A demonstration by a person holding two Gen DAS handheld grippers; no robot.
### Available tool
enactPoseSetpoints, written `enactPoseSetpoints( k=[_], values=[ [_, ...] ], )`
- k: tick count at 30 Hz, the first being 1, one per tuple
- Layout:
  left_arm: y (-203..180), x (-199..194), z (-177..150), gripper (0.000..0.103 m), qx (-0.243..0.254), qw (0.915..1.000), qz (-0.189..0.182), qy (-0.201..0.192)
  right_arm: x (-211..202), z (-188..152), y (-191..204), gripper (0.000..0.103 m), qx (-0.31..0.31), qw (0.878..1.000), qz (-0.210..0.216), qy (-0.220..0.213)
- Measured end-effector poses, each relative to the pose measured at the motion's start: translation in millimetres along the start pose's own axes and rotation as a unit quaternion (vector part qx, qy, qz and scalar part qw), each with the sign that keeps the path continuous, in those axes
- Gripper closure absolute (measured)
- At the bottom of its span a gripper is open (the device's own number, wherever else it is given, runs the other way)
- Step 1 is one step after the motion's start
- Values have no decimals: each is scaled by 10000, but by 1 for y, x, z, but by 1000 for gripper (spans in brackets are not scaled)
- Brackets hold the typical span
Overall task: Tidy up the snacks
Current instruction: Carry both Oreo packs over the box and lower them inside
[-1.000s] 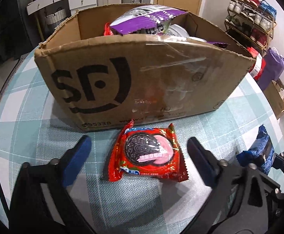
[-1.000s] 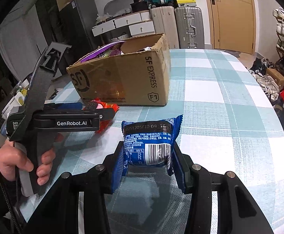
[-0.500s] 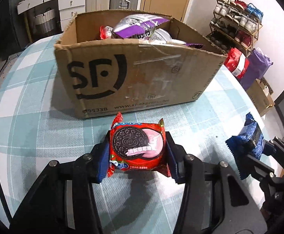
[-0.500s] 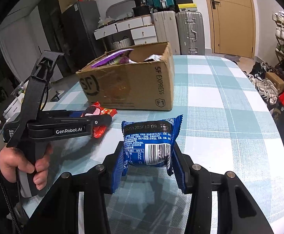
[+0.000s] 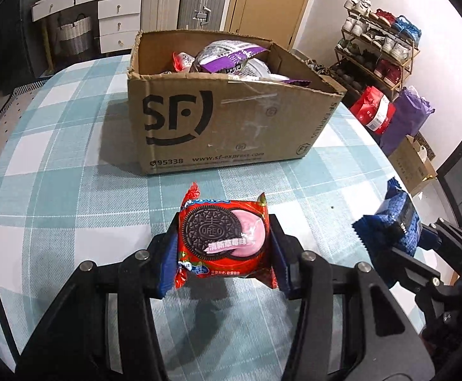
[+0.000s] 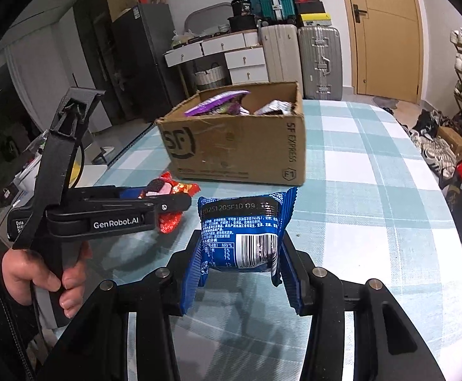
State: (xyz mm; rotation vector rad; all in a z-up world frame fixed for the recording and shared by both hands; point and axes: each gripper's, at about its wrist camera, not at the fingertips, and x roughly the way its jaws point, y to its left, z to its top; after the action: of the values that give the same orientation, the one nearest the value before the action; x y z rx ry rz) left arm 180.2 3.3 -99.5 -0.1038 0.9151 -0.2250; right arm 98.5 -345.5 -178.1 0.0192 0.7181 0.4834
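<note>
Red Oreo pack [image 5: 223, 241], glossy foil, clamped in left gripper [image 5: 224, 250] above checked tablecloth [image 5: 56, 190]. Blue pack [image 6: 242, 231], crimped ends, clamped in right gripper [image 6: 240, 270]. Beyond: open cardboard box [image 5: 231, 127] holding snack bags; path unobstructed.

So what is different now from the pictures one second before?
The left claw closed on the red Oreo packet, which lay on the table between its open jaws, and lifted it clear. The cardboard box now looks farther off. The right claw holds the blue snack packet as before.
</note>
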Motion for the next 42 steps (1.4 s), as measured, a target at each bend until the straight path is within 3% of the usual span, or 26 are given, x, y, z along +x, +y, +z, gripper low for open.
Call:
enactPoseSetpoints(
  k=[14, 23, 42],
  values=[
    [18, -58, -6, 57, -222, 9995, -170, -125, -21, 17, 27, 58, -170, 9995, 159, -190],
    [30, -90, 6, 57, -107, 9992, -245, -304, -29, 42, 34, 58, -280, 9987, 294, -315],
    [36, -107, 89, 57, 157, 9986, -316, -401, -9, 111, 22, 58, -443, 9972, 408, -453]
  ],
)
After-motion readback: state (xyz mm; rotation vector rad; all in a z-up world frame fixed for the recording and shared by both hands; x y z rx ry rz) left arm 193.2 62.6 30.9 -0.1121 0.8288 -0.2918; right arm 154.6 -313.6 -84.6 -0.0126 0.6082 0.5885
